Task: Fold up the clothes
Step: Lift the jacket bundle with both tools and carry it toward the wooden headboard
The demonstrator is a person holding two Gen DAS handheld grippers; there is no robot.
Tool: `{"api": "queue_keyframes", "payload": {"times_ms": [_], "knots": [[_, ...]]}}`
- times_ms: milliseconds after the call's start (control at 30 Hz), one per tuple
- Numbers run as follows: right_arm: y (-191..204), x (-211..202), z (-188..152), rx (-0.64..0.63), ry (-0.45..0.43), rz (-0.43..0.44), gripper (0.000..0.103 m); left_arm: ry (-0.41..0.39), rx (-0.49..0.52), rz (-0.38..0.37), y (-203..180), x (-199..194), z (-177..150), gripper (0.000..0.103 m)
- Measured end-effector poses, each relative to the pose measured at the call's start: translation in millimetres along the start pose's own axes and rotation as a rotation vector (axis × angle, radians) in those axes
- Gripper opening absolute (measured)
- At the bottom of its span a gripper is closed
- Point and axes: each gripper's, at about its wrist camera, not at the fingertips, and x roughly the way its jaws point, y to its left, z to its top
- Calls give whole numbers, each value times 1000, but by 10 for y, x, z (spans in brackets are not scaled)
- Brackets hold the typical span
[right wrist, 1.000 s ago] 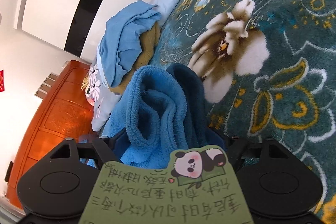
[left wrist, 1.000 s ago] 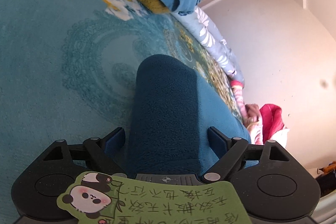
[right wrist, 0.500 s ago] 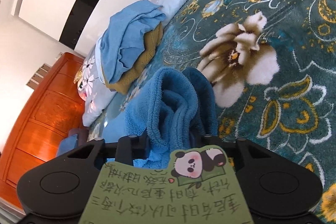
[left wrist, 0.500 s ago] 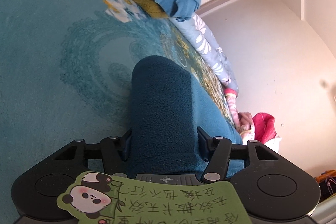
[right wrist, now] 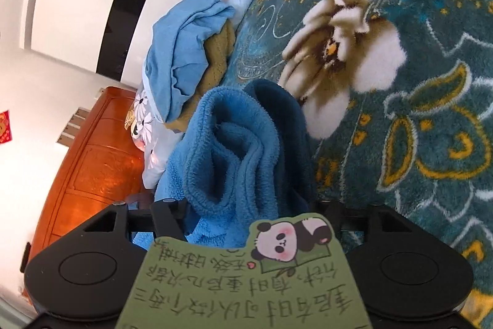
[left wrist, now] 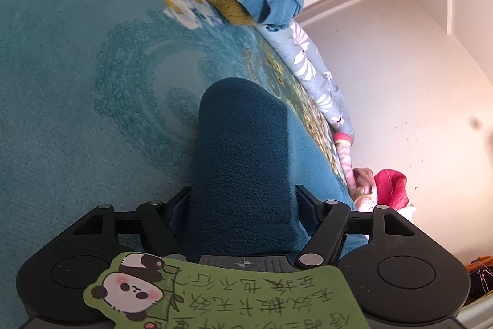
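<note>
Since a second ago both tools pinched in on the fleece and are now easing apart again.

Left wrist view: the left tool straddles a thick dark fold of the blue fleece garment, which runs straight ahead of it over the bedspread. Its jaws are opening; the right pad shows a gap, so the grip looks released.

Right wrist view: the right tool has the bunched end of the fleece between its jaws, also opening; whether the pads touch is hidden. Folded clothes lie ahead and to the left.

This looks like letting go after a fold; next, draw both tools back clear and take fresh edges.
</note>
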Motion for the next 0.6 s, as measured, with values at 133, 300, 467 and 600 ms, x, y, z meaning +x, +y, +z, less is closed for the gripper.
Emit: {"api": "queue_keyframes", "payload": {"times_ms": [133,300,467,600], "knots": [[47,-22,-13,-11,-4,8,42,-3,27,5,-45,2,-13,61],[214,-62,-9,-59,-17,-16,40,-13,29,-10,-68,-56,-3,55],[474,-108,-15,-109,-26,-13,40,-44,41,-28,-84,-258,73,54],[777,28,-101,-157,-5,2,40,-94,63,-22,8,-643,234,54]]}}
